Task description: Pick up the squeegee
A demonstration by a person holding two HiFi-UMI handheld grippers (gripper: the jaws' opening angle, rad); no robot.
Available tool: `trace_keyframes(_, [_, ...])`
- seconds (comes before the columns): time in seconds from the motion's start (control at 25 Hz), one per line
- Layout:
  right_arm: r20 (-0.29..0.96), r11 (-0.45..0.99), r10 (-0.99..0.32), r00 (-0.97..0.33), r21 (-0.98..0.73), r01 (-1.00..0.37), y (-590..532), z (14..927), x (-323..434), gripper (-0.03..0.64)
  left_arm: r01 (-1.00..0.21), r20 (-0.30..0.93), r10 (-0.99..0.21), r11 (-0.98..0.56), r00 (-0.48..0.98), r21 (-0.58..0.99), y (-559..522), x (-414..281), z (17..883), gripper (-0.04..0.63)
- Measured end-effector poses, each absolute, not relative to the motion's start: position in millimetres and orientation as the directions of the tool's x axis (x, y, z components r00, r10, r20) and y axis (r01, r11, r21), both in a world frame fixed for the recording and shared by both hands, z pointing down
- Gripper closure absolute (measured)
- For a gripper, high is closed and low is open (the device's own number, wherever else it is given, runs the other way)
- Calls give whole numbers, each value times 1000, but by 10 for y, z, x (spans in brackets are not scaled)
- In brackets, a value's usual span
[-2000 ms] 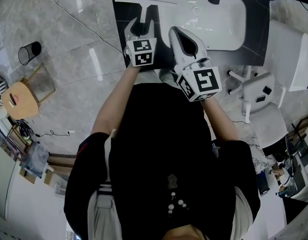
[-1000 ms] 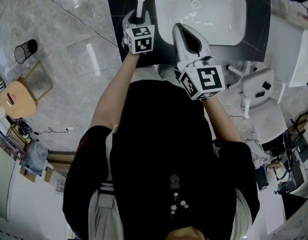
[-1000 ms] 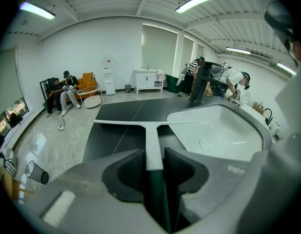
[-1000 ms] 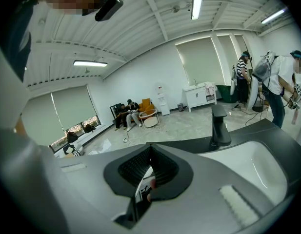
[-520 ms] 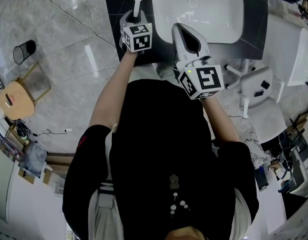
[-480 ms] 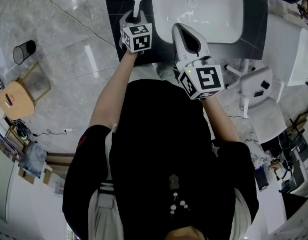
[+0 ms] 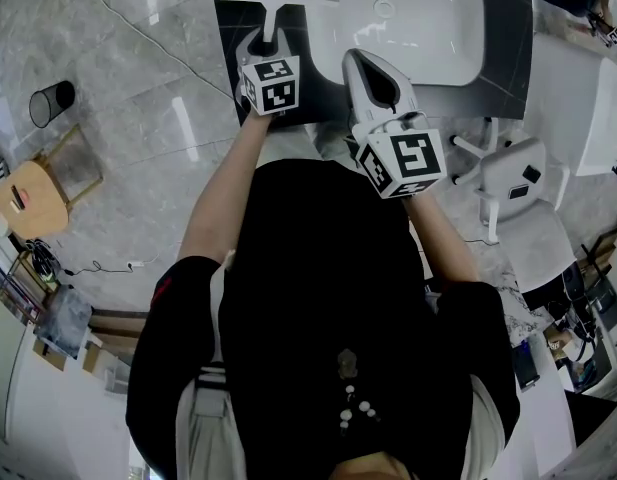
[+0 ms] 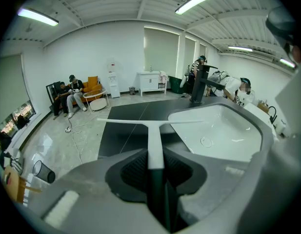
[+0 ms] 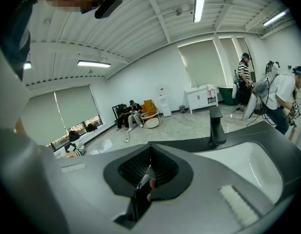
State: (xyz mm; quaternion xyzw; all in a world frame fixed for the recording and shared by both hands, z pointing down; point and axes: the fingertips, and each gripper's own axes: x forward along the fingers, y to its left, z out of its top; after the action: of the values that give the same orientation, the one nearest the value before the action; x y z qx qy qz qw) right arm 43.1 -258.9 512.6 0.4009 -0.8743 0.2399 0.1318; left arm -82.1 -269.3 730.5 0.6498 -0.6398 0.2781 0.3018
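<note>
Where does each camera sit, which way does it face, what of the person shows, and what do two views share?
Head view: on the person's head, facing steeply down; torso, both arms, left gripper on the squeegee, right gripper alongside.
Left gripper view: rides the left gripper, looks along jaws gripping the squeegee handle toward the sink.
Right gripper view: rides the right gripper, looks along shut jaws toward the faucet.
Shared: both gripper views show the sink and seated people.

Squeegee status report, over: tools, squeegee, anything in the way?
Left tool shut on squeegee handle. Right tool shut, empty. Squeegee blade over dark counter, left of sink. Nothing in the way.
</note>
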Motion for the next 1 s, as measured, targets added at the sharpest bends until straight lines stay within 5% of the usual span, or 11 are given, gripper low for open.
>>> trace_keyframes(1.0, [318,700,-569,-758,-295,-650,-2242,4764,303,614,-990,614,-785,135,-85,37,-2269,-1118,6176,497])
